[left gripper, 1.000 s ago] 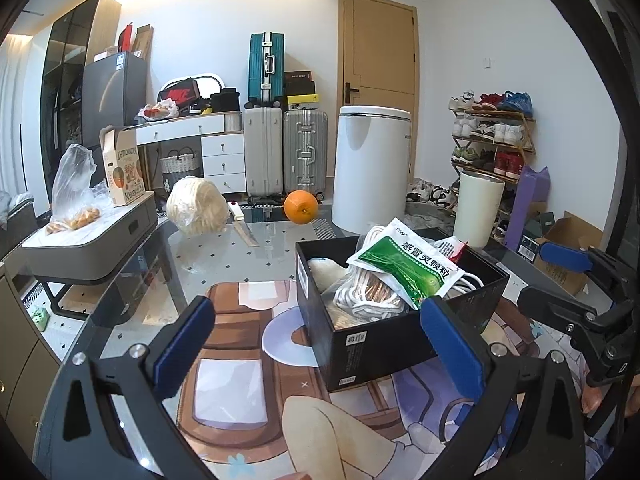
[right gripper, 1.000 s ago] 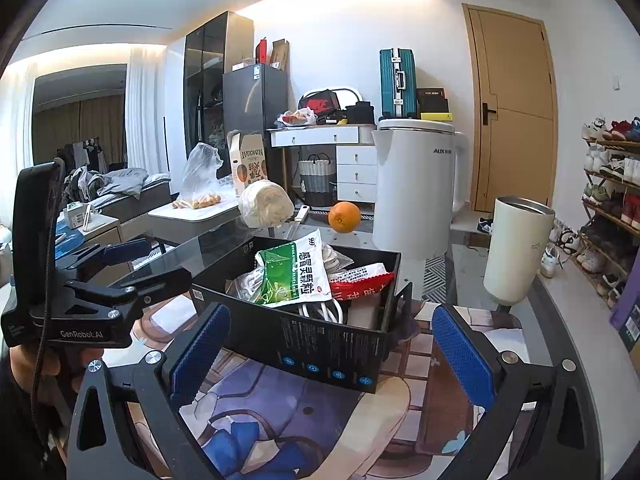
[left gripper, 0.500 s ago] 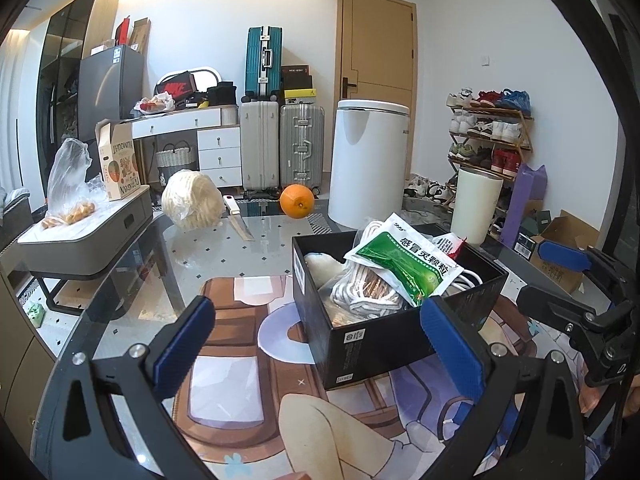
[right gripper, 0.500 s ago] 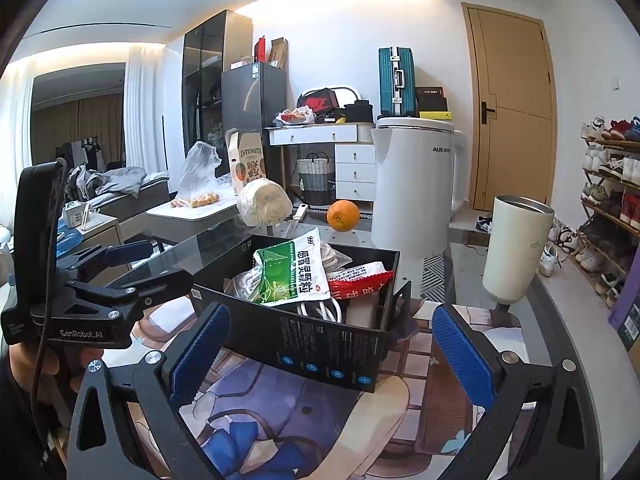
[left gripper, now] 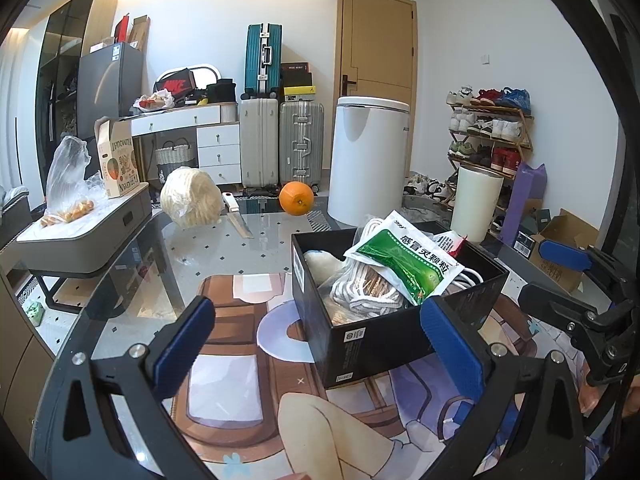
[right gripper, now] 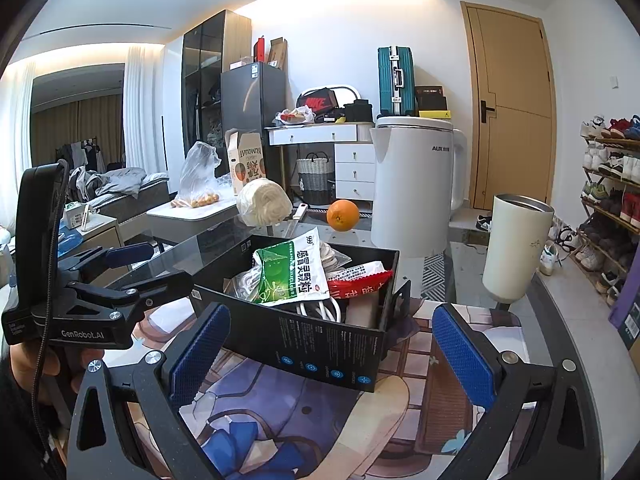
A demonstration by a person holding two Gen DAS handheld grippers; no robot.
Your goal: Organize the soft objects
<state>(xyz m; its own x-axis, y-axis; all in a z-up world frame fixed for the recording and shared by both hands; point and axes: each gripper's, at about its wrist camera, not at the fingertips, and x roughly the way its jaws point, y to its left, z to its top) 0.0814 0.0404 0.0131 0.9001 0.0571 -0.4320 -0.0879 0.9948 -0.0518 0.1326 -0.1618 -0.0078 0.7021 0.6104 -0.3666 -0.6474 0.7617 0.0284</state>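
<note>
Fingers (left gripper: 182, 344) of my left gripper (left gripper: 316, 344) are standing wide apart, gripping nothing; box (left gripper: 372, 332) is sitting just ahead on the mat (left gripper: 224, 360), green packet (left gripper: 404, 262) lying on top. Right view: I am holding right gripper (right gripper: 332, 356) equally spread, empty, box (right gripper: 316, 340) between its pads.

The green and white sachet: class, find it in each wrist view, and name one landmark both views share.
Left wrist view: the green and white sachet lies right of centre, atop the black box.
Right wrist view: the sachet sits just left of centre, in the same box.
Shared landmark: the orange behind the box.
</note>
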